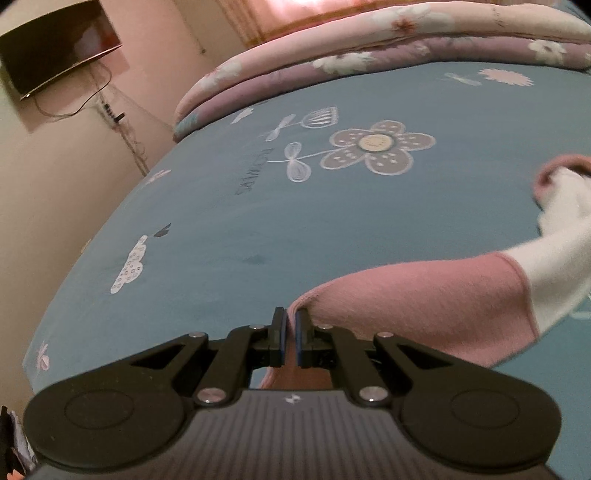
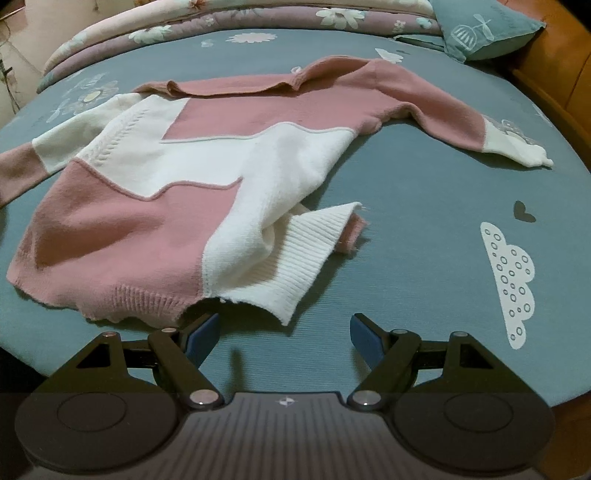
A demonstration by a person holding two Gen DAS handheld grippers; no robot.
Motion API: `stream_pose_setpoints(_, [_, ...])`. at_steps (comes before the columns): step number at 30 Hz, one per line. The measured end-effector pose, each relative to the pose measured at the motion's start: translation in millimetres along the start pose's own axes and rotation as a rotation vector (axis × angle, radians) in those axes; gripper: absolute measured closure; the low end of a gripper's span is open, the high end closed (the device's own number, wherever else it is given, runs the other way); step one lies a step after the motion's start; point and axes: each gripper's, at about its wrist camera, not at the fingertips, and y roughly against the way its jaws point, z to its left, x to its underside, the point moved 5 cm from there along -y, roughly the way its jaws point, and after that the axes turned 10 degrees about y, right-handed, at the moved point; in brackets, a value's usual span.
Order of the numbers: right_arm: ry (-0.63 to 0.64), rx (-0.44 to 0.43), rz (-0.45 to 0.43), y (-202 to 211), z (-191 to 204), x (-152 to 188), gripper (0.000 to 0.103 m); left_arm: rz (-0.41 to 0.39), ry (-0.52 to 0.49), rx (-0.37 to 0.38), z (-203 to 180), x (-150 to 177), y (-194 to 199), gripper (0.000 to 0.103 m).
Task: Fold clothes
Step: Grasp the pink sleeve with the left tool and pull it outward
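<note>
A pink and white knitted sweater point(image 2: 177, 173) lies spread on the blue bed sheet point(image 2: 424, 229), its hem toward me. One sleeve point(image 2: 461, 122) stretches out to the right, the other runs off the left edge. My right gripper point(image 2: 284, 325) hovers open just in front of the hem, nothing between its blue pads. In the left wrist view, my left gripper point(image 1: 290, 325) is shut on the pink cuff end of the sleeve point(image 1: 424, 295), which trails off to the right into white knit.
A folded floral quilt point(image 1: 369, 48) lies along the far side of the bed. A blue pillow point(image 2: 487, 29) sits at the back right by a wooden headboard point(image 2: 561, 85). A wall-mounted screen point(image 1: 55, 44) with hanging cables is beyond the bed's left edge.
</note>
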Motion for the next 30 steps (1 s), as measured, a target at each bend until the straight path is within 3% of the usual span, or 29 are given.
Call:
stream_pose_setpoints(6, [-0.007,0.006,0.009,-1.7,-0.8,0.6,0.022,0.084,0.075,-0.063,13.5,-9.2,-38.6,0.100])
stream_pose_setpoints(12, [0.021,0.008,0.016,-2.7,3.6,0.1,0.022,0.175,0.050,-0.108,7.2,8.9,-73.5,0.099])
stream_pose_setpoints(16, [0.021,0.013,0.016,-2.5,2.4,1.1,0.022,0.168,0.010,-0.116,1.2,13.0,-72.6,0.097])
stream_pose_setpoints(19, [0.001,0.014,0.013,-2.3,-1.4,1.7,0.022,0.175,-0.031,-0.077,-1.9,14.5,-63.0,0.089])
stream_pose_setpoints(21, [-0.008,0.011,0.006,-1.2,-3.2,1.7,0.022,0.174,-0.041,-0.021,-2.5,16.8,-50.6,0.076])
stream_pose_setpoints(22, [-0.010,0.010,0.006,-1.0,-3.9,2.1,0.022,0.175,-0.054,0.000,-3.3,18.8,-44.7,0.063])
stream_pose_setpoints(23, [-0.012,0.009,0.006,-0.8,-4.6,2.5,0.022,0.174,-0.075,0.019,-5.1,22.0,-37.9,0.059])
stream_pose_setpoints(30, [-0.020,-0.007,-0.018,7.3,-3.6,5.8,0.022,0.127,-0.159,0.140,-21.7,42.4,15.1,0.054])
